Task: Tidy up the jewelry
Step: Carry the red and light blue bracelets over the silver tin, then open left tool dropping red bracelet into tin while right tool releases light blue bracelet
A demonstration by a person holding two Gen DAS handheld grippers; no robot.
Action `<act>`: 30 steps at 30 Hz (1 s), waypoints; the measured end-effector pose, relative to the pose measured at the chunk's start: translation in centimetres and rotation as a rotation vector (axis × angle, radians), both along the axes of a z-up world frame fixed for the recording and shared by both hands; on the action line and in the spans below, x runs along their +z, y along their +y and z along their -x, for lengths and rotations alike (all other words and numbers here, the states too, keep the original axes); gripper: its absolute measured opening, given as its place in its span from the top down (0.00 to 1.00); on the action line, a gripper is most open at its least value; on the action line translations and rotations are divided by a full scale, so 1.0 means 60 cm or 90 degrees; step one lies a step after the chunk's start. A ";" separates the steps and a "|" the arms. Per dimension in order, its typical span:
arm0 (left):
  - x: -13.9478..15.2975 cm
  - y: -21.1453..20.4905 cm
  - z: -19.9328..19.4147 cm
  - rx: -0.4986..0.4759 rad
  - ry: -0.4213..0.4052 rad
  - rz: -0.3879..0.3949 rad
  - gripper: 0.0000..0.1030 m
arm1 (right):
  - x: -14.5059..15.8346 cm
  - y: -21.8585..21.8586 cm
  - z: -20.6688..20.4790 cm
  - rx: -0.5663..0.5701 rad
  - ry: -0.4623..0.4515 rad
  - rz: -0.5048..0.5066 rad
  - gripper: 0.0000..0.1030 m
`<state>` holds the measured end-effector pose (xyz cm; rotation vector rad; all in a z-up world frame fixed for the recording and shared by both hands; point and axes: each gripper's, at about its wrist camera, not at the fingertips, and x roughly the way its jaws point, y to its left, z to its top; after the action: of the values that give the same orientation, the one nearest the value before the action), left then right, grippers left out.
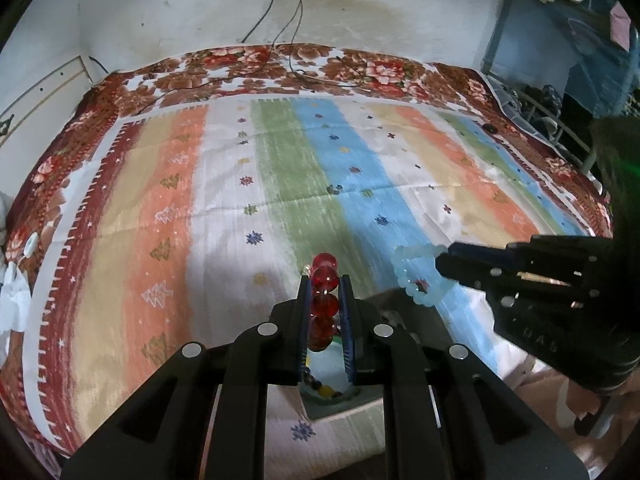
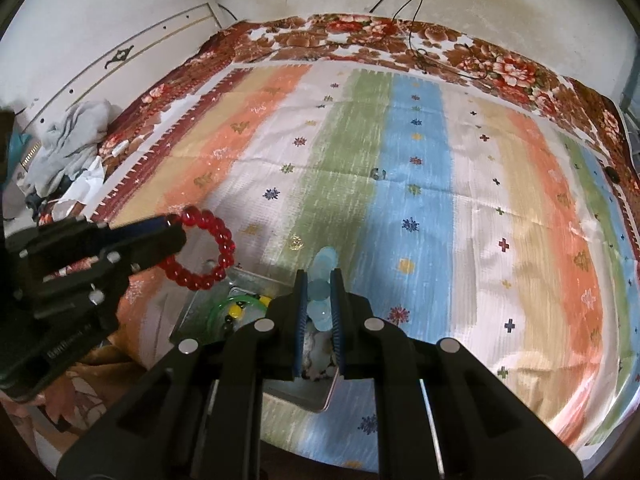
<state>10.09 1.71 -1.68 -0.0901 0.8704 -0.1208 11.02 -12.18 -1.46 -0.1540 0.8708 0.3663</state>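
Two bead bracelets are held in the air, one in each tool. The left gripper (image 1: pixel 325 300) has its jaws clamped on a red bead bracelet (image 1: pixel 323 300), the beads running up between the blue pads; in the right wrist view the rest of that loop (image 2: pixel 208 248) hangs free beside the fingers. The right gripper (image 2: pixel 320 300) is closed likewise on a pale blue bead bracelet (image 2: pixel 323 292), whose ring stands out past the tips in the left wrist view (image 1: pixel 416 276). Both hang above the near edge of the striped bedspread (image 1: pixel 280 168), over an open metal tin (image 2: pixel 208 300) that holds a green bangle (image 2: pixel 224 308) and some yellow and dark beads.

The bracelets look light and probably strung on elastic, so the loops will swing and sag; the round, glossy beads may roll under the pads. I would judge a grip across the strand between two beads to be safer than one on a bead's crown, and the red beads may chip if they are glass.

The tin is mostly covered by the gripper bodies, so its compartments, if any, cannot be made out. A small dark thing (image 2: pixel 378 174) on the spread farther off is too small to tell.
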 end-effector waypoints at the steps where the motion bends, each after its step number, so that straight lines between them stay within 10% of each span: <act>1: -0.001 -0.002 0.005 0.000 0.000 0.001 0.88 | 0.002 -0.001 0.006 0.004 -0.001 -0.003 0.88; 25: -0.018 -0.031 0.033 -0.027 0.015 -0.009 0.87 | -0.019 -0.005 0.025 0.016 0.031 -0.006 0.87; 30: -0.017 -0.017 0.031 -0.012 0.007 -0.006 0.58 | -0.011 -0.020 0.019 -0.013 0.018 -0.014 0.56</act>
<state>8.25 0.67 -2.68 -0.0742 0.8826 -0.1341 9.88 -13.38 -2.12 -0.1195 0.8953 0.3594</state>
